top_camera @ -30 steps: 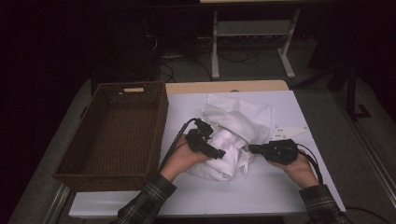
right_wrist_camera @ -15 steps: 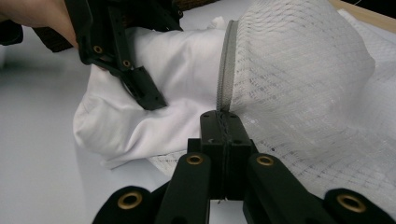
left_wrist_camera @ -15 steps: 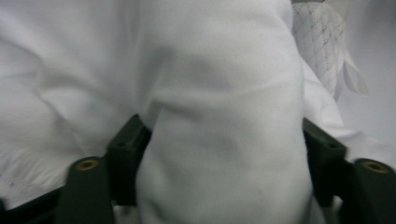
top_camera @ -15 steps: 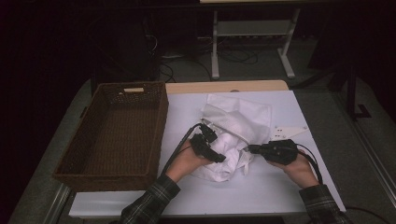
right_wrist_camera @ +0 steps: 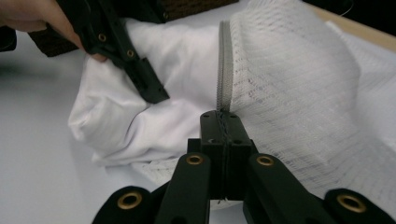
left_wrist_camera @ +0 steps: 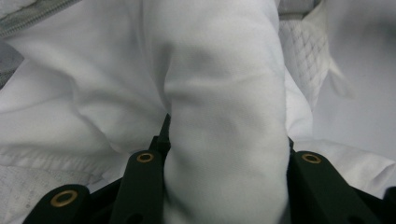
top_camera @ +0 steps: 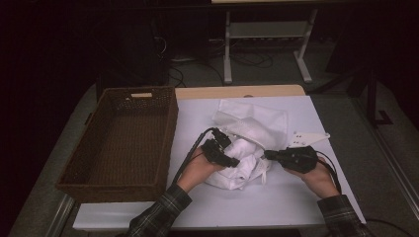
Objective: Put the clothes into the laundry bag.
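Mid-table, my left gripper (top_camera: 232,161) has just been closing, clamped on a fold of the crumpled white mesh-lined garment (top_camera: 249,143); my right gripper (top_camera: 267,154) pinches its zipper edge. Next, probably lift toward the brown wicker basket (top_camera: 123,143).

We count one white garment (top_camera: 249,148), one brown wicker basket (top_camera: 123,143), two hand-held grippers, left (top_camera: 236,162) and right (top_camera: 268,155), all on one surface (top_camera: 276,207).

Dim room: grey floor (top_camera: 276,69), white metal stand (top_camera: 267,34), tangled cables (top_camera: 247,57).
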Action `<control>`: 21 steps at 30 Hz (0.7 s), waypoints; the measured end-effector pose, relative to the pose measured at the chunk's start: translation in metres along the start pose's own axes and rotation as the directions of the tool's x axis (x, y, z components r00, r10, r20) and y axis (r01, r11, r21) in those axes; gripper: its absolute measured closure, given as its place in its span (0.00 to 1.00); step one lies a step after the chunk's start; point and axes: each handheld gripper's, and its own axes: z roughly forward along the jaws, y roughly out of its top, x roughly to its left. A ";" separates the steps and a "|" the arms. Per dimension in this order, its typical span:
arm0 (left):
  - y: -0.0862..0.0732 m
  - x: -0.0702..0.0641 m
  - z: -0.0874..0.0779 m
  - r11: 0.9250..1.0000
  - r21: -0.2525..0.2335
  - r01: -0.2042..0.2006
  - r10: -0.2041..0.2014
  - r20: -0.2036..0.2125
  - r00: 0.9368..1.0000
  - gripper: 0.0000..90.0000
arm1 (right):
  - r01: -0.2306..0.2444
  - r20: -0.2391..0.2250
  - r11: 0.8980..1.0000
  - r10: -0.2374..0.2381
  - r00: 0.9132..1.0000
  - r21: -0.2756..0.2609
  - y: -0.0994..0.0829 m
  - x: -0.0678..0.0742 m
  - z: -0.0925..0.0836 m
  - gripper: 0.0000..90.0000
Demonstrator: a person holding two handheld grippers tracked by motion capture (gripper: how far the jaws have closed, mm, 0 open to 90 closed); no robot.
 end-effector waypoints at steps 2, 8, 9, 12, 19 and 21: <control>0.001 -0.001 0.001 1.000 0.008 -0.001 0.001 0.004 1.000 0.68 | 0.004 0.001 1.000 -0.004 1.000 -0.012 0.001 0.000 -0.002 0.99; 0.009 0.006 0.001 0.999 -0.019 0.050 -0.050 0.001 0.999 0.68 | 0.051 -0.036 0.998 -0.052 0.998 -0.022 0.010 0.010 -0.008 0.99; 0.011 0.008 -0.001 0.998 -0.027 0.049 -0.049 -0.003 0.999 0.68 | 0.063 -0.050 0.998 -0.063 0.997 -0.015 0.010 0.012 -0.007 0.99; 0.015 0.011 -0.004 0.996 -0.051 0.070 -0.070 -0.001 0.998 0.68 | 0.073 -0.068 0.997 -0.073 0.995 0.000 0.009 0.016 -0.006 0.99; 0.030 0.017 0.004 0.992 -0.062 0.108 -0.108 -0.003 0.994 0.67 | 0.051 -0.062 0.998 -0.053 0.997 -0.023 0.007 0.012 -0.012 0.99; 0.034 0.014 0.009 0.994 -0.058 0.095 -0.096 -0.010 0.995 0.67 | 0.047 -0.057 0.999 -0.048 0.997 -0.022 0.006 0.010 -0.013 0.99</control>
